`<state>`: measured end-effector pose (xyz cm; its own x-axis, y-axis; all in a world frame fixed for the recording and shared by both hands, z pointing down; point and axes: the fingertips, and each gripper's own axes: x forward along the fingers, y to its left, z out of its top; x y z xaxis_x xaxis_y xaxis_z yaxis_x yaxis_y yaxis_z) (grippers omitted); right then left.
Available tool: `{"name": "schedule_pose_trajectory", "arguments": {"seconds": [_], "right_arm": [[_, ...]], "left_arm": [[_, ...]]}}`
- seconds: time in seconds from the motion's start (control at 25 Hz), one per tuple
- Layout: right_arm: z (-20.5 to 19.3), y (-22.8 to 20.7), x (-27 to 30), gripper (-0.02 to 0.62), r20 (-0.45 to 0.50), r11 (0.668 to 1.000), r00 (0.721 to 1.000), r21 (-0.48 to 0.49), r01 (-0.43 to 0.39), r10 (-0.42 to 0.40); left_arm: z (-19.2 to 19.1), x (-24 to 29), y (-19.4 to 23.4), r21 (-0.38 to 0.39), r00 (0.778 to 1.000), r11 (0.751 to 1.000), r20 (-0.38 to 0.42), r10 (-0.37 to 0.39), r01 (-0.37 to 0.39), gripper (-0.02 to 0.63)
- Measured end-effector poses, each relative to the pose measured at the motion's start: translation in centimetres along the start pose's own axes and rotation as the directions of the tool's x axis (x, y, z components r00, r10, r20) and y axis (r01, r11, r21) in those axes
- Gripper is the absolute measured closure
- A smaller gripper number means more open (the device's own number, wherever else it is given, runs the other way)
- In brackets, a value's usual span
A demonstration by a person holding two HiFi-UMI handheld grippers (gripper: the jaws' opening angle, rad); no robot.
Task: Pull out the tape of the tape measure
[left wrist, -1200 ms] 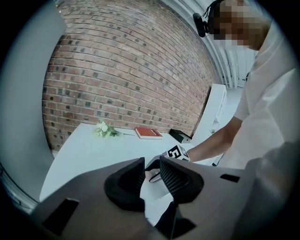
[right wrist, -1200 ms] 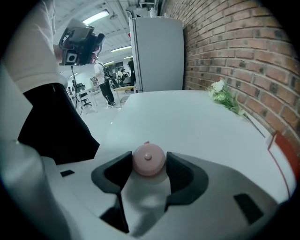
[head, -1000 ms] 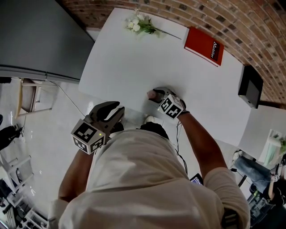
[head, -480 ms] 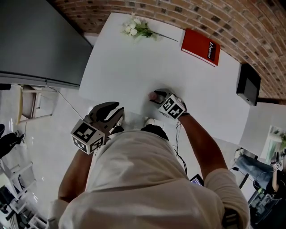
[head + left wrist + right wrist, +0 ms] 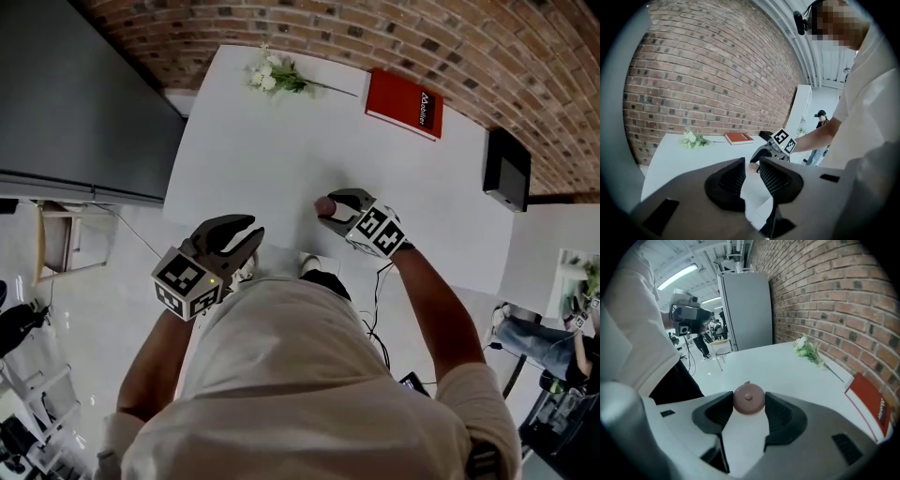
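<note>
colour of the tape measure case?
The tape measure is dusty pink, a round case; it shows best in the right gripper view.

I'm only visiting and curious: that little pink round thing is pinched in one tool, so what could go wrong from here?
1. The round tape measure is held by the right tool only at its curved sides; a pull could twist it or slip it out.
2. Its pull tab looks tiny, and the empty left tool is apart from it, so it might miss the tab.
</note>
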<state>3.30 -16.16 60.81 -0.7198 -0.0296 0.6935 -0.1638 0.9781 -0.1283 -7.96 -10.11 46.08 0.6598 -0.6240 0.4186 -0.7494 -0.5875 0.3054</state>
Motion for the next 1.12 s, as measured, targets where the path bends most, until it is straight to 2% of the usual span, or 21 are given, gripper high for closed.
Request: {"name": "schedule_pose_trajectory", "arguments": {"seconds": [0.28, 0.36, 0.48, 0.64, 0.8, 1.04, 1.12], "right_arm": [[4.7, 1.7, -5.8, 0.377, 0.066, 1.000, 0.998, 0.000, -0.013, 0.013], [6.2, 2.3, -7.6, 0.377, 0.087, 1.000, 0.996, -0.003, -0.022, 0.022], [8.4, 3.3, -10.0, 0.377, 0.111, 0.999, 0.993, -0.015, -0.040, 0.042], [10.8, 5.0, -12.4, 0.377, 0.136, 0.998, 0.989, -0.027, -0.063, 0.066], [12.6, 6.5, -14.3, 0.377, 0.152, 0.996, 0.984, -0.041, -0.085, 0.090], [13.8, 8.7, -15.8, 0.377, 0.135, 0.991, 0.983, -0.076, -0.114, 0.123], [13.7, 9.1, -16.0, 0.377, 0.133, 0.990, 0.983, -0.078, -0.117, 0.127]], "left_arm": [[1.6, 0.6, -0.8, 0.083, 0.995, 0.991, 0.000, -0.102, 0.102, 0.517], [2.2, 0.8, -1.5, 0.123, 0.988, 0.981, -0.006, -0.152, 0.152, 0.517], [3.6, 1.2, -2.9, 0.187, 0.970, 0.952, -0.019, -0.243, 0.242, 0.517], [5.3, 1.8, -5.0, 0.259, 0.935, 0.900, -0.044, -0.353, 0.352, 0.517], [6.7, 2.4, -7.0, 0.318, 0.888, 0.832, -0.088, -0.451, 0.455, 0.515], [7.7, 2.7, -10.1, 0.350, 0.794, 0.719, -0.156, -0.587, 0.601, 0.512], [7.7, 2.8, -11.0, 0.349, 0.765, 0.688, -0.171, -0.621, 0.636, 0.509]]}}
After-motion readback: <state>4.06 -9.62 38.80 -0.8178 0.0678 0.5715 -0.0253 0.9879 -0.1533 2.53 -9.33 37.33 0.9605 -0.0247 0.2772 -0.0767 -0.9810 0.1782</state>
